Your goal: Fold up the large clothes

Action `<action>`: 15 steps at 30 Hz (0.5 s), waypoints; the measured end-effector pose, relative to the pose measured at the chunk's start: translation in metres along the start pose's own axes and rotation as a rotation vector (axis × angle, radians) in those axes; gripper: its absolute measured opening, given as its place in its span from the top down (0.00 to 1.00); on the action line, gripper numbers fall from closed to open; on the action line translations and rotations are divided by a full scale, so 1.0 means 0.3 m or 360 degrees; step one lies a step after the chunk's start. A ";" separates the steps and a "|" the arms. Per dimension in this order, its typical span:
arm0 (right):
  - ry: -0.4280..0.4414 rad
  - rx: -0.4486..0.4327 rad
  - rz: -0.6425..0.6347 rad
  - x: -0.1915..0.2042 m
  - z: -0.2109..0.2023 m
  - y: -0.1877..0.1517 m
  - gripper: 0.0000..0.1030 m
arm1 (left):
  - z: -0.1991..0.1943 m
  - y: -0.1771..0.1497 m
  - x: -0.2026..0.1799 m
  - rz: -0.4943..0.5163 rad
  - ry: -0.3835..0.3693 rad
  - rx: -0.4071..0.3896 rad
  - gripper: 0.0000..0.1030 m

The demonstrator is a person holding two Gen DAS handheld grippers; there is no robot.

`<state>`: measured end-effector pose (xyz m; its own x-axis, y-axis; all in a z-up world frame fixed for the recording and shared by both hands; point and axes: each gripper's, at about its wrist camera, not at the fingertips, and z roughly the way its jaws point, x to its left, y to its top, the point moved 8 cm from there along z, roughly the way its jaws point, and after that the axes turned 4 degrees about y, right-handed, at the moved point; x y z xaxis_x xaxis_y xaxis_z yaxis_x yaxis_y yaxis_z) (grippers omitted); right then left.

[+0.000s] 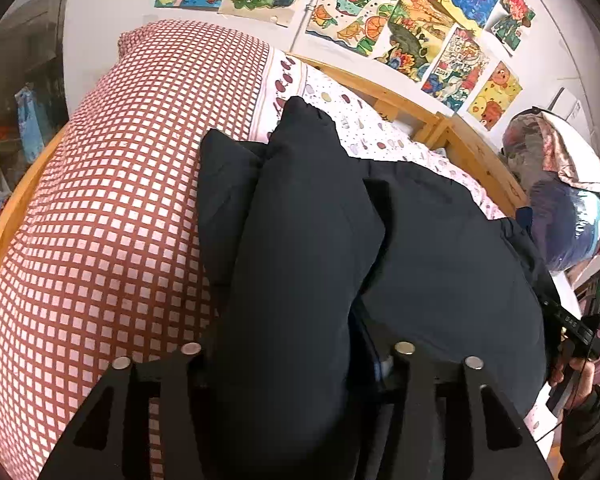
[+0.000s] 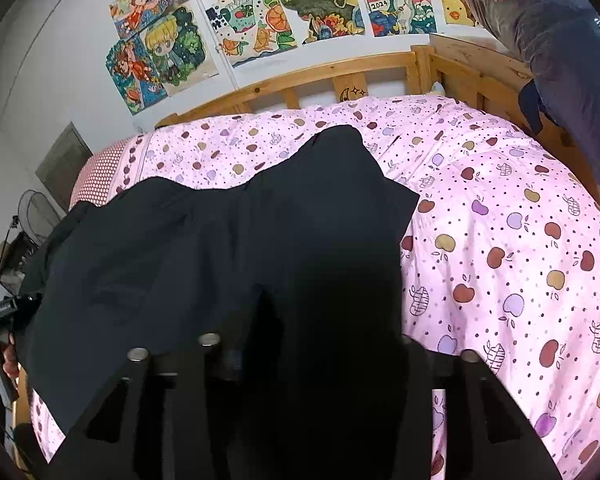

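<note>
Both the left gripper (image 1: 296, 354) and right gripper (image 2: 304, 346) clamp the dark navy padded jacket (image 1: 300, 240) lying ahead on the pink apple-print quilt (image 2: 500, 240).

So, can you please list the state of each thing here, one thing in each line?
dark jacket: spread on the bed, partly folded, puffy
left tool: around a jacket fold; grip cannot be told
right tool: jacket between its fingers; grip cannot be told
pink apple quilt: spread flat
checked cover: spread flat

A drawing (image 2: 384, 0) taped to the wall reads "2024"
</note>
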<state>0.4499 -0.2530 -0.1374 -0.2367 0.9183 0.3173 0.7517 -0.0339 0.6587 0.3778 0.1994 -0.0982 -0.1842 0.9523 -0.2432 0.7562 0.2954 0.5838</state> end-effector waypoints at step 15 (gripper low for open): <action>-0.0303 0.0018 -0.0163 0.021 -0.021 -0.012 0.24 | -0.116 0.007 0.002 0.0080 0.0309 -0.0266 0.08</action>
<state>0.4419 -0.2496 -0.1334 -0.1927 0.9746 0.1140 0.7369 0.0670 0.6727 0.3574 0.2032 -0.0702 -0.2782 0.9582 -0.0667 0.6561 0.2402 0.7154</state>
